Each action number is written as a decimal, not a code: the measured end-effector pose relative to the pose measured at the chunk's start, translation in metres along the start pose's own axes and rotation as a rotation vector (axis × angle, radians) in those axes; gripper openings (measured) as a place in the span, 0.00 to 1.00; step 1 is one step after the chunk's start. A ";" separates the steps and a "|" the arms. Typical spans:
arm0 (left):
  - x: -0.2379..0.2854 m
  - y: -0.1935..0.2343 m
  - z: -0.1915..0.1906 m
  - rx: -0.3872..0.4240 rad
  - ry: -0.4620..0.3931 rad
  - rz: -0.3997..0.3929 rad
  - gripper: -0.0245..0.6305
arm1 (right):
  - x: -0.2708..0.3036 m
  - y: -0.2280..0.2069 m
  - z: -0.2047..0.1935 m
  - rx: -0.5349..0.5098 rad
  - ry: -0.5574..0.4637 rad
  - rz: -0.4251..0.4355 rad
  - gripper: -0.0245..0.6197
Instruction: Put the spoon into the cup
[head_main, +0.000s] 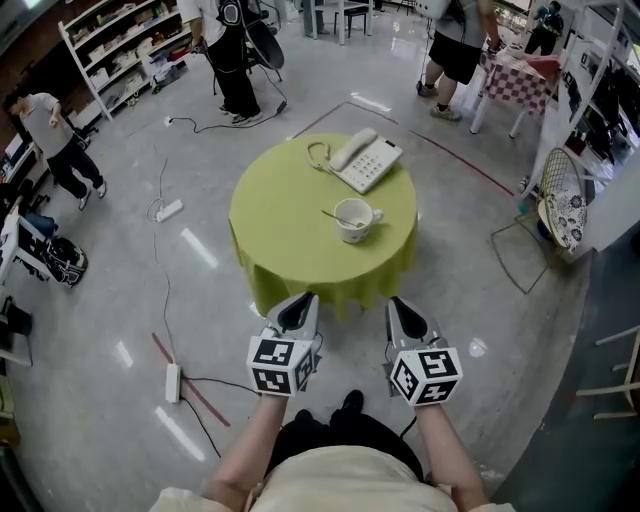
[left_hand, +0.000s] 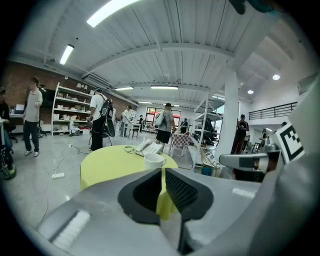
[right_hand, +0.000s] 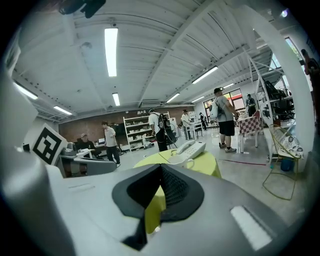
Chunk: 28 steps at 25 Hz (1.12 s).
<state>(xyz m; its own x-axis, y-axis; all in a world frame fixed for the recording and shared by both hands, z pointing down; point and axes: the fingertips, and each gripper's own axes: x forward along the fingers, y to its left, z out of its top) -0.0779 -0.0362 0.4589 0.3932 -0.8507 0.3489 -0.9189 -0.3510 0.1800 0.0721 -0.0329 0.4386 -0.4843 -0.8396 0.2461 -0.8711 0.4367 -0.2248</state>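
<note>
Two hand-held grippers: left (head_main: 305, 300) barely ajar, right (head_main: 399, 303) together, both empty
Spoon (head_main: 333, 215): above them, handle upper left of cup (head_main: 356, 222)
Nearer handle: left, slightly

Bright, even indoor light falls from the ceiling tube lamps (right_hand: 111, 50). In the head view, white glare streaks mark the glossy floor (head_main: 200, 248). Both gripper views bulge fisheye-fashion, with black corners and a soft lower foreground.

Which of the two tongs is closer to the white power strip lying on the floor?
Left. The power strip lies on the floor just left of the left tongs; the right tongs are farther off, on the far side of the left ones.
</note>
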 end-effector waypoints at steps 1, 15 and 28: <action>0.002 -0.002 0.000 -0.001 0.000 0.002 0.06 | 0.000 -0.002 0.001 0.000 -0.001 0.003 0.04; 0.024 -0.013 0.007 -0.011 0.006 0.033 0.15 | 0.003 -0.032 0.002 0.024 0.002 0.022 0.04; 0.057 0.010 0.014 -0.034 0.018 0.031 0.17 | 0.029 -0.044 0.005 0.030 0.014 0.001 0.04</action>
<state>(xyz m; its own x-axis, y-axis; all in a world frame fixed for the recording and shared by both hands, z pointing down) -0.0648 -0.0935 0.4672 0.3655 -0.8536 0.3711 -0.9291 -0.3108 0.2002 0.0972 -0.0782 0.4513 -0.4867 -0.8342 0.2592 -0.8677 0.4275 -0.2535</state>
